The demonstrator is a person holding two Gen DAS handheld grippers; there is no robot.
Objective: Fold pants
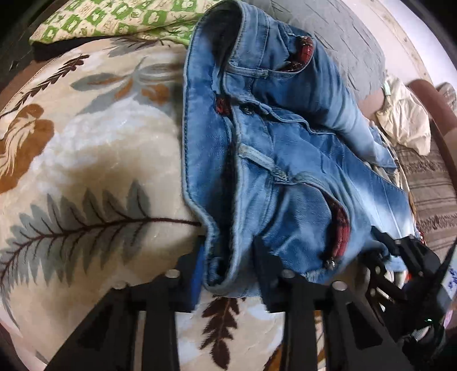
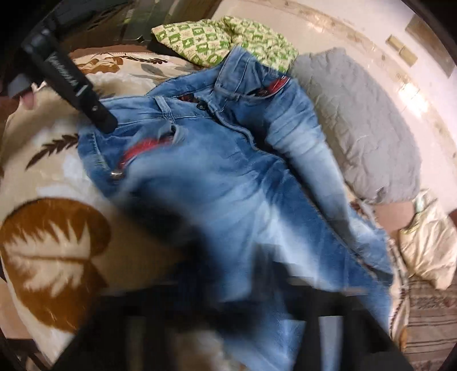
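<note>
Blue faded jeans (image 1: 285, 159) with red pocket lining lie on a leaf-patterned blanket (image 1: 85, 171), waist toward the left. My left gripper (image 1: 228, 265) has the near corner of the waistband between its fingers, which are still a hand's width apart. The right gripper shows in the left wrist view (image 1: 400, 251) at the jeans' near edge on the right. In the right wrist view the jeans (image 2: 228, 177) fill the middle, and my right gripper (image 2: 228, 271) is blurred, with denim over and between its fingers. The left gripper (image 2: 71, 85) reaches the waistband at upper left.
A green and cream patterned cloth (image 1: 114, 20) lies past the waist. A grey quilted pillow (image 2: 357, 128) sits behind the jeans. A cream garment (image 2: 428, 242) and a striped cover (image 1: 428, 185) lie at the right.
</note>
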